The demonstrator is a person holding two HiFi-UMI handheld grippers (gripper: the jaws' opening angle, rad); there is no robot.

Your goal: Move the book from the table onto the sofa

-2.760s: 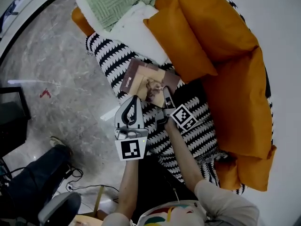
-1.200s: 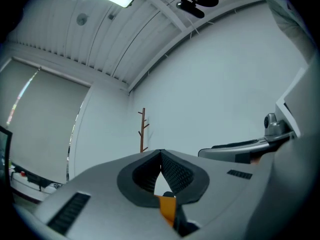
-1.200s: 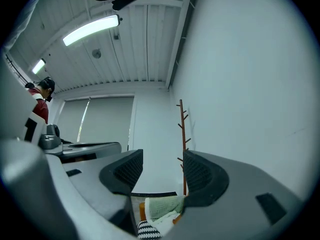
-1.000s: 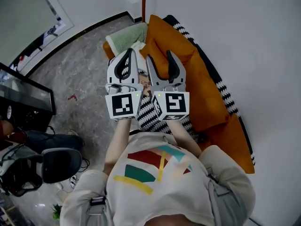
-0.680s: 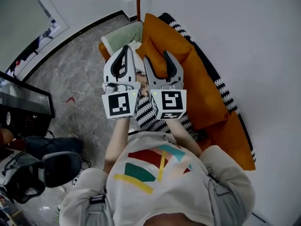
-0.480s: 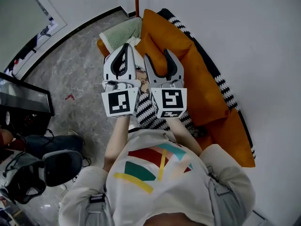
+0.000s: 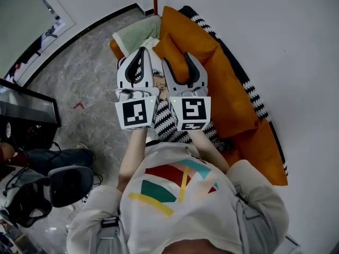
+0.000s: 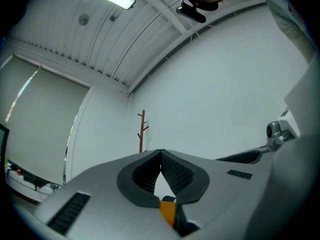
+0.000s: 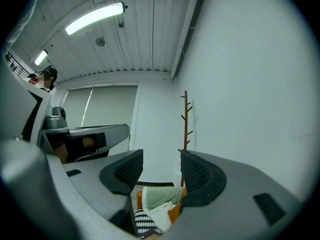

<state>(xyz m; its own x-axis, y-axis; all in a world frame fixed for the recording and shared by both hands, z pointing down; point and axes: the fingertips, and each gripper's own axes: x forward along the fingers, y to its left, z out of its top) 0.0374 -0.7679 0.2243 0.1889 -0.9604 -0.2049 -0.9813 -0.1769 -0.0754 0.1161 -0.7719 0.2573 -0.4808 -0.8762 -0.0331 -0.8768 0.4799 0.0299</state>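
Book point(image 7: 158, 83): on the sofa point(image 7: 233, 94); we look done.
Left gripper point(image 7: 142, 51): we lifted it off; fingers together, empty.
Right gripper point(image 7: 176, 59): lifted too; fingers apart, empty.

No legible text or labels anywhere.

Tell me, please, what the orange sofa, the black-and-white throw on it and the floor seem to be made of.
The orange sofa looks like matt upholstery fabric: soft bulges and creases, no shine. The black-and-white throw is probably a knitted or woven textile, since its pattern follows the folds. The floor looks like polished stone or marble-look tile: grey veining, slight gloss.
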